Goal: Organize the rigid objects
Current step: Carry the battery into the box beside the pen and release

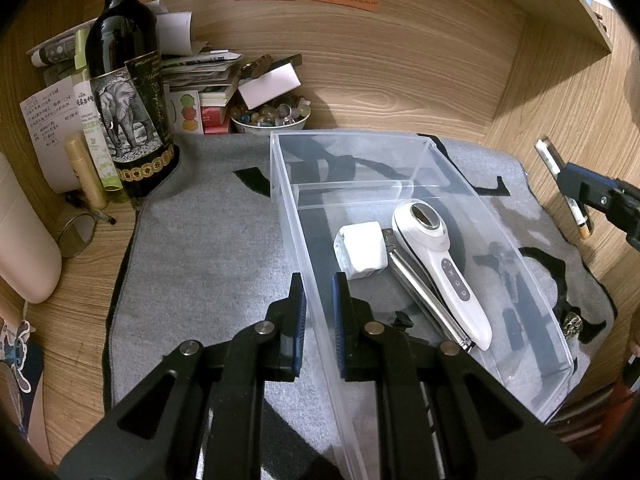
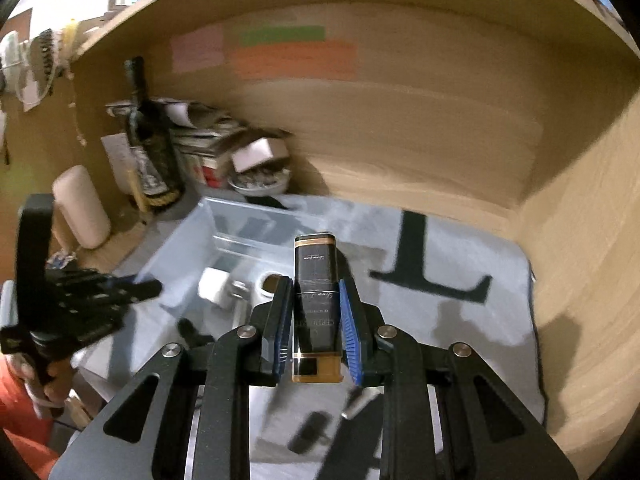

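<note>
A clear plastic bin lies on the grey mat. Inside it are a white charger cube, a white handheld device and a metal tool. My left gripper has its jaws around the bin's left wall. My right gripper is shut on a black and gold box, held above the mat near the bin. In the left wrist view the right gripper shows at the right edge with the box.
A wine bottle, small bottles, papers and a bowl of stones crowd the back left corner. A cream container stands at left. Small dark items and a metal piece lie on the mat. Wooden walls enclose the desk.
</note>
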Available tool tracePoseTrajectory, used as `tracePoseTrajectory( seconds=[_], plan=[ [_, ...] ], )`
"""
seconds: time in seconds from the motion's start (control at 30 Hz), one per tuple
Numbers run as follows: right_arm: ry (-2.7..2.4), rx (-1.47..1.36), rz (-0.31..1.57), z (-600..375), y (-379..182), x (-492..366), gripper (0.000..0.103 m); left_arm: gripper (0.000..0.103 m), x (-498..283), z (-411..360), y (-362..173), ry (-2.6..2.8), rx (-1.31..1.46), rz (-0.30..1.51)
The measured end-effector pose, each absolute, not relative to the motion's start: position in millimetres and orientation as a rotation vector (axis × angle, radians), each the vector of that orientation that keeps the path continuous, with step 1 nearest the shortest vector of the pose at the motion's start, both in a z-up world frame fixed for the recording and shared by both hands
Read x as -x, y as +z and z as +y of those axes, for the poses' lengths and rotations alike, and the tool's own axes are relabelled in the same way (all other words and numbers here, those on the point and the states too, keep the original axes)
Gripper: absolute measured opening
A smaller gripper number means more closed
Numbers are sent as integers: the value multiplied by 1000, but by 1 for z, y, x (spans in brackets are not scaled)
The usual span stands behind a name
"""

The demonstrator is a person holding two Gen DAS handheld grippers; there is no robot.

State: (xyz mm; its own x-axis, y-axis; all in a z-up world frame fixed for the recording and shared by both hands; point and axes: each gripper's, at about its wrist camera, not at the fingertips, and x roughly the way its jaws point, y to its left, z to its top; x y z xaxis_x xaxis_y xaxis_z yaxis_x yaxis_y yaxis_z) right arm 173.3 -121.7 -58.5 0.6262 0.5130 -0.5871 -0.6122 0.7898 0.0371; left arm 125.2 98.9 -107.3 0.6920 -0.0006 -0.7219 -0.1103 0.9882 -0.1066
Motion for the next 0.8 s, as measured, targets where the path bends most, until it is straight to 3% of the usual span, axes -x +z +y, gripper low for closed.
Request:
tracePoseTrajectory(
  seconds=[0.8],
  plan=[
    [836, 366, 826, -34, -118, -168, 22, 12, -125, 98, -107, 58, 150, 802]
  ],
)
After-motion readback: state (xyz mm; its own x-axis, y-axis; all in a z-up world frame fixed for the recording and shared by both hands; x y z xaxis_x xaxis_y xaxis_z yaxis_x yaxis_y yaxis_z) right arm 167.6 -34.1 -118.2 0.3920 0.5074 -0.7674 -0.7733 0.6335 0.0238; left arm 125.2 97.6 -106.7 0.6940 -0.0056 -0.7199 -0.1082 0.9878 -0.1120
